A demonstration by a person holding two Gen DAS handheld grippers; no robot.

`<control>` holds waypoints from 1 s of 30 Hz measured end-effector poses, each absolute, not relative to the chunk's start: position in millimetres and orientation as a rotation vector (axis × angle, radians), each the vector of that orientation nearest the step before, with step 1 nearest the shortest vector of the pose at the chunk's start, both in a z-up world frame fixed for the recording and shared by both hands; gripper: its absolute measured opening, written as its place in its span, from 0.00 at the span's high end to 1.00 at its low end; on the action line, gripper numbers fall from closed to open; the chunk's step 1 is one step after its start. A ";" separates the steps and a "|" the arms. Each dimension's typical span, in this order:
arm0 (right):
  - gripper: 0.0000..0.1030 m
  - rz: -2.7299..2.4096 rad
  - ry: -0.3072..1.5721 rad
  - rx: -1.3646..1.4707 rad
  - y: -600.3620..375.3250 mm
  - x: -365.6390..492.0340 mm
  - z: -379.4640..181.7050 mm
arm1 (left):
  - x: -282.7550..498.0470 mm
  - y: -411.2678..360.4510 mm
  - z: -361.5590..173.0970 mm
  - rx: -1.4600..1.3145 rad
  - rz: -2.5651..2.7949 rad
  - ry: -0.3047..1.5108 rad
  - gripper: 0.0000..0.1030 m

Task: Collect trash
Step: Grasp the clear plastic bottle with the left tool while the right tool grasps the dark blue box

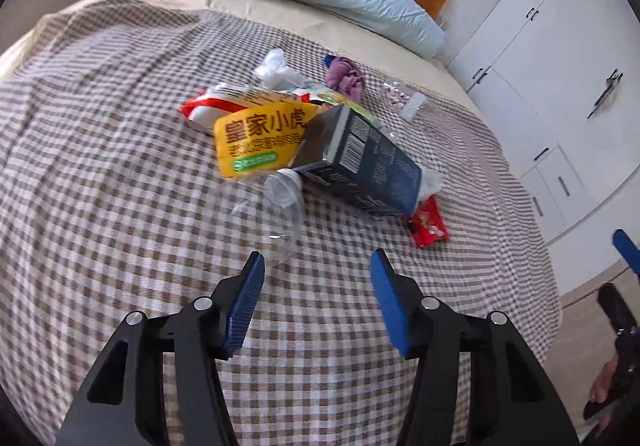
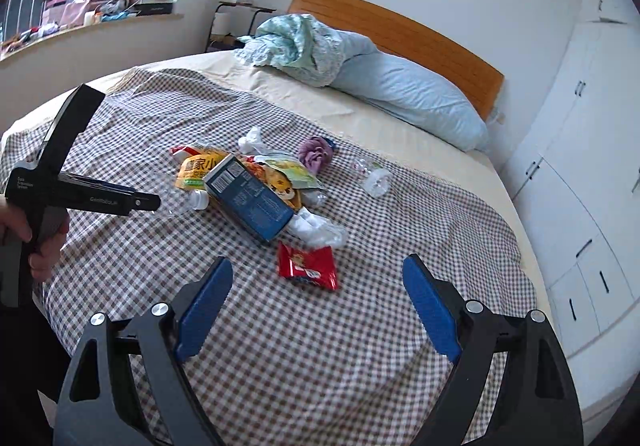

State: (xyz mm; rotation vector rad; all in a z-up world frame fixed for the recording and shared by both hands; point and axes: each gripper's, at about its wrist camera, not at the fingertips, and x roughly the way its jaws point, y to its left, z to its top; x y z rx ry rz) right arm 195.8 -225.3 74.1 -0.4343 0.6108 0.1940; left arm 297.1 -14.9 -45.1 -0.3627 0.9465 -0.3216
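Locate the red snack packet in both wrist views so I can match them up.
Left wrist: red snack packet lies right of centre on the checked blanket, at the lower end of the dark blue carton.
Right wrist: red snack packet lies at centre, just below the carton, ahead of the open right claw.
Shared landmark: the carton, with the orange wooden headboard behind it.

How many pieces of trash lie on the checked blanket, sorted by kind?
Clear plastic bottles: 2
Dark blue carton: 1
Snack bags and wrappers, yellow, red, green-edged: 3
White crumpled plastic: 2
Purple crumpled thing: 1
Total: 9
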 end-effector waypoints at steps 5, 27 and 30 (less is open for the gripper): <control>0.19 0.270 0.653 -0.528 -185.9 235.5 63.6 | 319.0 -27.9 -54.2 -0.332 -0.305 0.963 0.52; 0.19 0.422 0.987 -1.441 -4.9 374.2 -83.1 | 335.3 133.6 -57.0 -0.517 0.237 0.842 1.00; 0.19 0.385 1.093 -1.485 -1.0 388.8 -98.7 | 336.5 121.5 -59.0 -0.461 0.221 0.847 1.00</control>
